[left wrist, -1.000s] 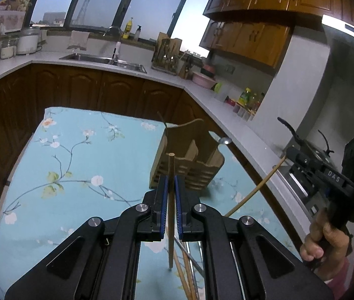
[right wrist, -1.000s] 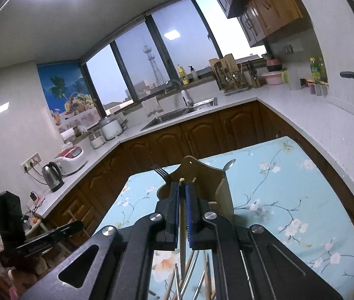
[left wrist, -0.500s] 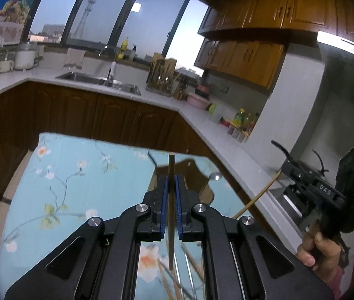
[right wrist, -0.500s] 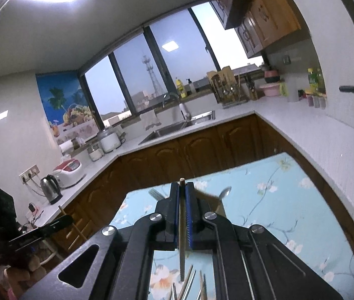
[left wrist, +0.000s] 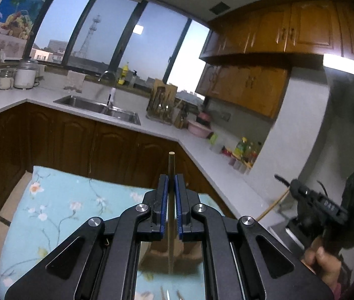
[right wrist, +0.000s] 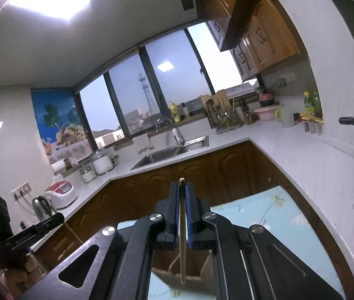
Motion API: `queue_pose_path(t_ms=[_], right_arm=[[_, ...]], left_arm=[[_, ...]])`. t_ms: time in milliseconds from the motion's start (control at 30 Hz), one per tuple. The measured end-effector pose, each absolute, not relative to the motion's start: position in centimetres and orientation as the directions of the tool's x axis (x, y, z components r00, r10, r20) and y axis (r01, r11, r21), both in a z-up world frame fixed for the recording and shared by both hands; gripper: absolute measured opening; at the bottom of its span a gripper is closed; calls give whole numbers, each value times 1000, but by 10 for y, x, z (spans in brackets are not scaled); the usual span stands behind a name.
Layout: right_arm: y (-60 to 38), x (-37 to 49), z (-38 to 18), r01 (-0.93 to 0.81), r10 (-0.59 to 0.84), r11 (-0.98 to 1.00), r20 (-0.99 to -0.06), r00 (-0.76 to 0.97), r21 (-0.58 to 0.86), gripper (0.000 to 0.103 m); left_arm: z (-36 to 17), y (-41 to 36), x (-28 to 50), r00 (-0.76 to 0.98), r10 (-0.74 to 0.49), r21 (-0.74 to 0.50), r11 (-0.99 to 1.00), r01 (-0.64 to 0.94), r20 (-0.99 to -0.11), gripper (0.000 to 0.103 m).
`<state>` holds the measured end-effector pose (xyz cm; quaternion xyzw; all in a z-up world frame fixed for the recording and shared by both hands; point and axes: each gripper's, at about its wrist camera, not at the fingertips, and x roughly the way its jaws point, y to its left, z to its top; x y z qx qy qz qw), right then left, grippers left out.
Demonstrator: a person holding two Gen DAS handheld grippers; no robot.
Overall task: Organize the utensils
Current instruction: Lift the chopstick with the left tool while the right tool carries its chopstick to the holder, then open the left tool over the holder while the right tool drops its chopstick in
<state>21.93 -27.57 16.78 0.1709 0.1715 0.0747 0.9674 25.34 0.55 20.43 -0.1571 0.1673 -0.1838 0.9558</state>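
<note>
Raised since a second ago, both grippers now look over the kitchen, each set of jaws clamped on an upright chopstick: left gripper on one chopstick, right gripper on another, tips over the wooden holder at lower centre. Any tilt could send a tip against the holder's rim.
</note>
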Motion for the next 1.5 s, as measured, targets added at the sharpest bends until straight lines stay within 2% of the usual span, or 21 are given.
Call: queue_pose_path(t_ms=[233,467,833,1300,1400,1433,1467,1500], right_arm=[[-278,249,156,-58,174,937,-316,932,344,5],[-273,260,121,-44,163,943,-346,924,329,5],[-255,265,67,-39,170,953,-425,889,301,5],[-271,271,59,-10,173,942,-461,870,336,6],[-273,273,58,-10,190,933,-466,864,361,12],[-274,273,58,-8,195,928,-468,862,372,20],[-277,273,58,-8,199,926,-468,861,378,32],[-279,271,59,-16,210,920,-457,864,393,54]], left_arm=[[201,-2,288,903,-362,-379,889,258,-233,5],[152,-12,310,909,-334,-401,890,217,-248,5],[92,-31,325,874,-327,-358,913,194,-359,5],[89,-34,328,853,-339,-335,919,209,-398,6],[91,-33,328,843,-348,-343,915,211,-409,7],[91,-31,328,838,-357,-349,912,216,-412,11],[92,-30,326,836,-364,-356,908,220,-411,22],[93,-28,323,837,-363,-358,908,219,-410,32]])
